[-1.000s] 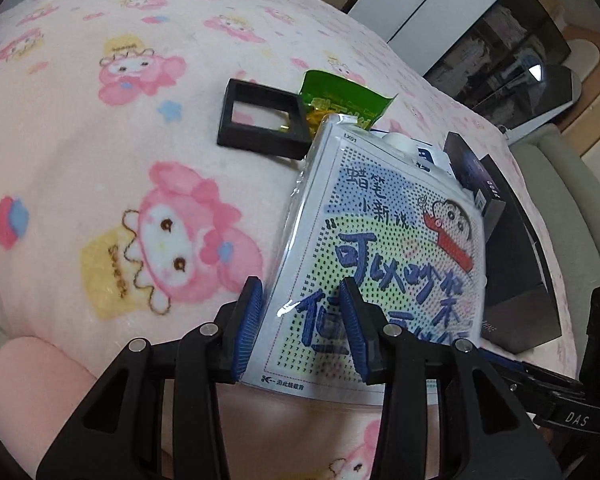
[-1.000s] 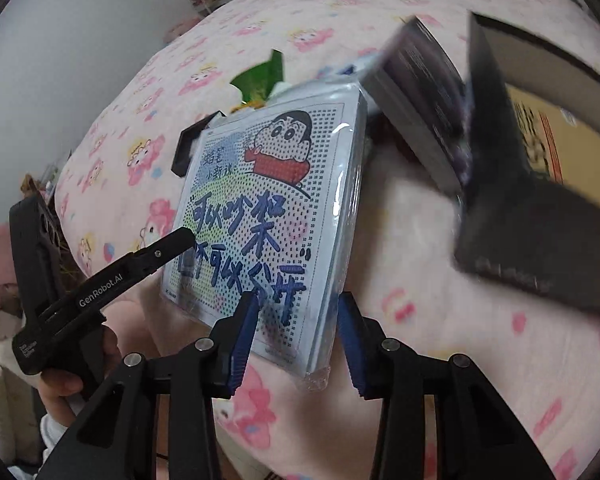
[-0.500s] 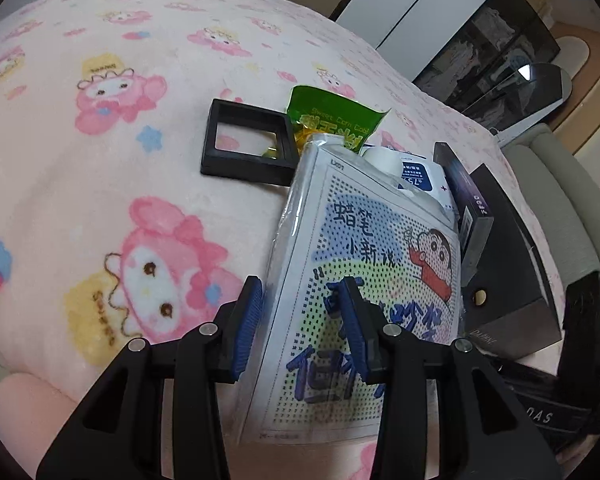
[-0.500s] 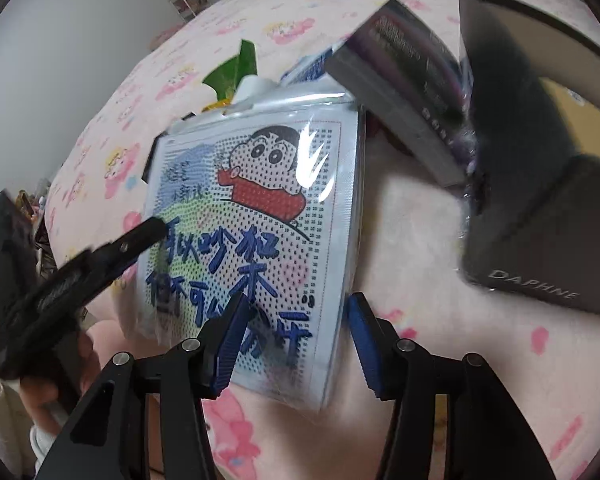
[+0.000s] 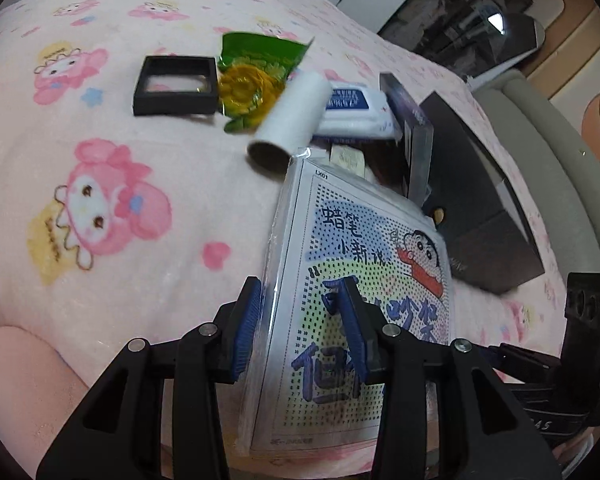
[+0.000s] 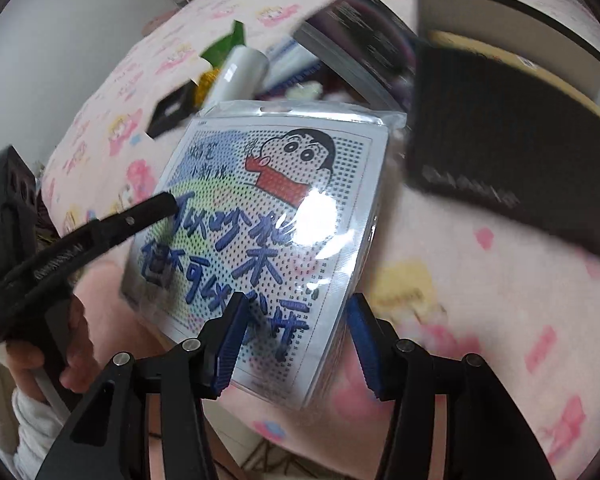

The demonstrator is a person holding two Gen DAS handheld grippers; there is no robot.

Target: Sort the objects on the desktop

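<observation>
A: What's hard to make out?
B: The black box (image 6: pixel 499 152) at 2 o'clock is blurred, cut off.

A: Grippers?
B: Left gripper (image 5: pixel 300 320) straddles the glossy plastic-sleeved cartoon packet (image 5: pixel 363 280)'s edge on the fleecy blanket (image 5: pixel 100 160), jaws parted; right gripper (image 6: pixel 294 340) hangs released.

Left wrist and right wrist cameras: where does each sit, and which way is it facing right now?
Left wrist: on the left claw, looking forward over the cartoon packet toward a white roll and black frame; no body part shows.
Right wrist: on the right claw, facing the cartoon packet; a hand holds the left claw.
Shared: packet, roll, pink blanket.
</observation>
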